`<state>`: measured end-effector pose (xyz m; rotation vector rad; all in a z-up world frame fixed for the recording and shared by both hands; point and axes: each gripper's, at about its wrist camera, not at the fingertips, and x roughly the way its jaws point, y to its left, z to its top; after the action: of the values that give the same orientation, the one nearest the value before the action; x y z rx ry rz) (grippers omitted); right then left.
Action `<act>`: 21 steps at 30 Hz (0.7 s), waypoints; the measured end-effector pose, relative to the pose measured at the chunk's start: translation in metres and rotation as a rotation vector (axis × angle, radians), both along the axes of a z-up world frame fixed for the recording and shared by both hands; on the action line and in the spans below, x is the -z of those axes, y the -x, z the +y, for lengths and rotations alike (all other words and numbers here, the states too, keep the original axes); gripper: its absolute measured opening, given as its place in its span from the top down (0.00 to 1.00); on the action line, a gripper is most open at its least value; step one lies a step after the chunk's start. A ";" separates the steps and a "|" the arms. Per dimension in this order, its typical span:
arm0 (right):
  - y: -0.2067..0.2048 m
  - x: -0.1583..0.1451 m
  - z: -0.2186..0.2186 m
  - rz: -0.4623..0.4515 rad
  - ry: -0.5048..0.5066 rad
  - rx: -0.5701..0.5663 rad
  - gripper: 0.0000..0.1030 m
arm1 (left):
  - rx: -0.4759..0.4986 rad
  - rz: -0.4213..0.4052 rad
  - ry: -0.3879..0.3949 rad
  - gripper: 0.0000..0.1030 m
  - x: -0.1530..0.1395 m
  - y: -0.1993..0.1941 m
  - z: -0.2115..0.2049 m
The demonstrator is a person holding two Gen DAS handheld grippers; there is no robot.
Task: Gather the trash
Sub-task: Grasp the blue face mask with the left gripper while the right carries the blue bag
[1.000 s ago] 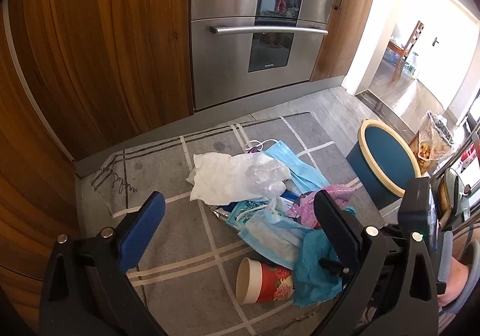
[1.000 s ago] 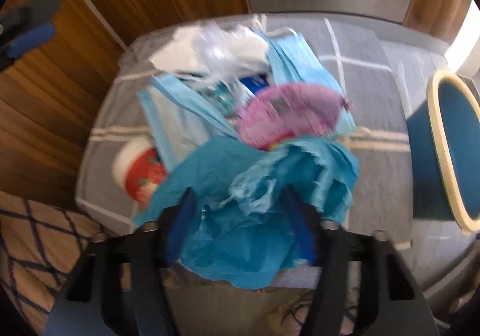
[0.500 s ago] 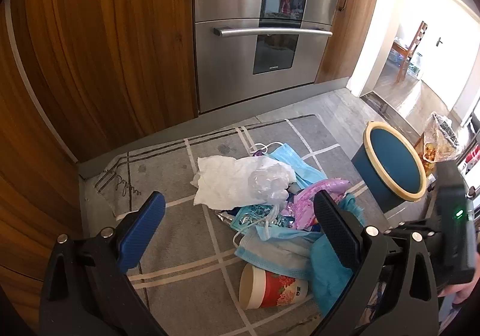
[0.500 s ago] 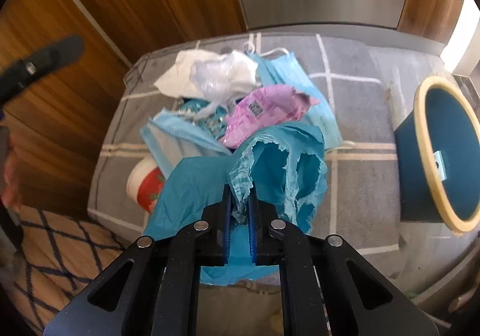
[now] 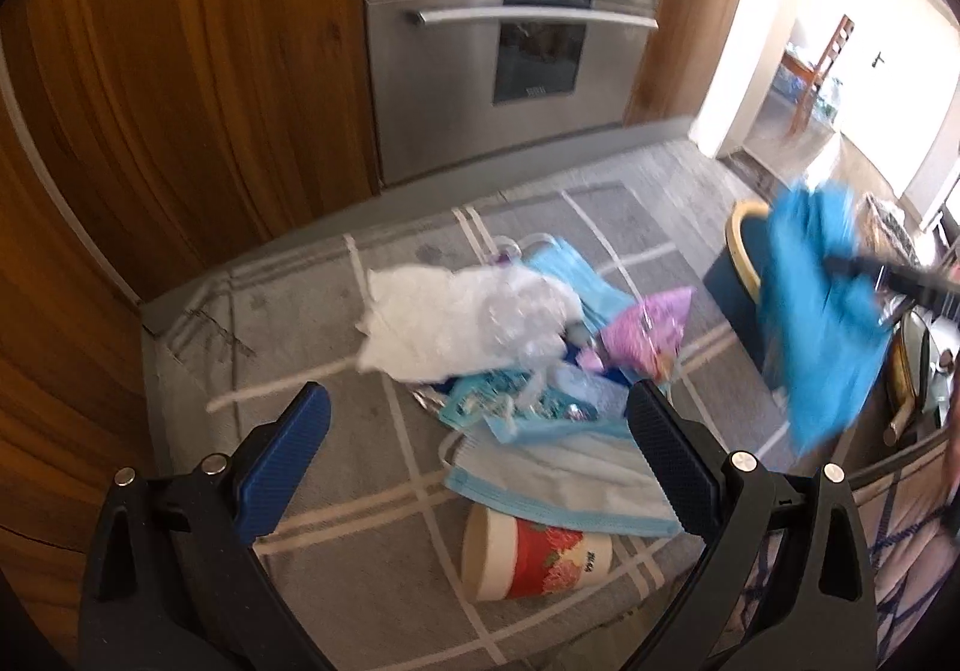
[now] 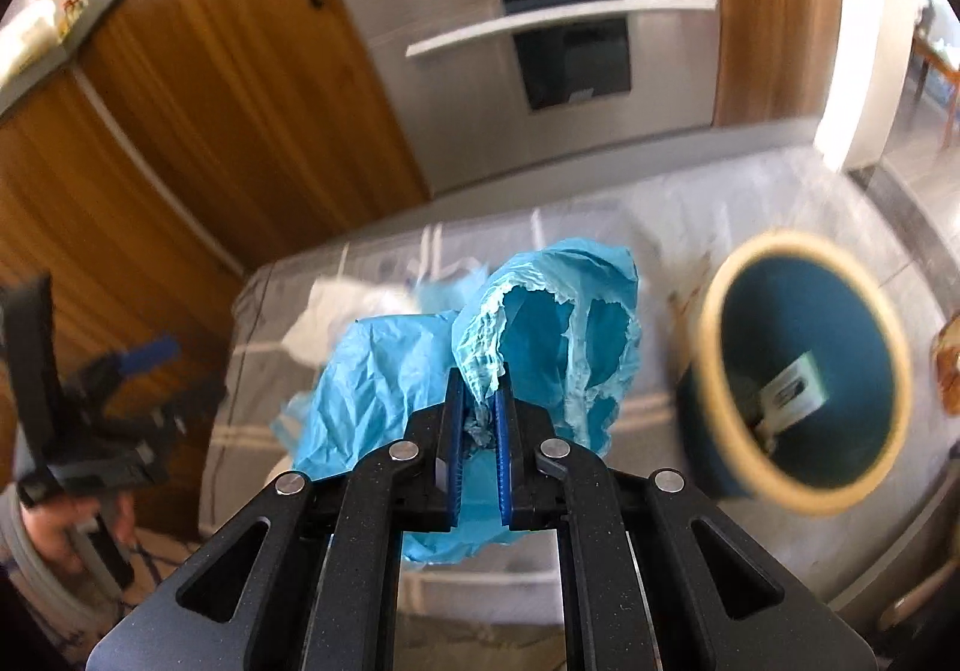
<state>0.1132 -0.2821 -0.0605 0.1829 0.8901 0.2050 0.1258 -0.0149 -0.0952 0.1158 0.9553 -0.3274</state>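
Right gripper (image 6: 480, 401) nearest the lens: fingers pressed together, pinching a torn edge of the crumpled blue plastic bag (image 6: 540, 329), which hangs clear of the floor.

Left gripper (image 5: 474, 431): fingers spread wide, nothing between them, held above the trash pile.

Directly below: red-and-white paper cup (image 5: 528, 557) on its side on the grey checked mat (image 5: 372, 491).

Just beyond, touching the cup: face mask (image 5: 570, 479), then a second light-blue mask (image 5: 576, 275), purple wrapper (image 5: 648, 329), white crumpled paper (image 5: 444, 323), all heaped together.

To the right of the heap, on the floor: blue bin with cream rim (image 6: 804, 389), upright, a small white item inside.

Farthest: steel oven (image 5: 510, 23), set between wooden cabinets (image 5: 180, 71).
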 end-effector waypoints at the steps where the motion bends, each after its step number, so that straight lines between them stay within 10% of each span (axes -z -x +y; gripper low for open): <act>1: -0.001 -0.007 -0.005 -0.019 0.001 0.004 0.90 | 0.006 0.020 -0.005 0.05 0.007 0.001 -0.004; 15: -0.023 -0.025 -0.056 -0.087 0.031 -0.011 0.90 | 0.074 0.105 -0.124 0.21 0.067 -0.009 -0.032; 21: -0.021 -0.023 -0.054 -0.078 -0.002 -0.022 0.90 | 0.105 0.123 -0.199 0.66 0.085 -0.016 -0.042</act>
<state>0.1338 -0.3365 -0.0374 0.1662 0.8152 0.2322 0.1415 -0.0568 -0.1803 0.3315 1.1052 -0.3380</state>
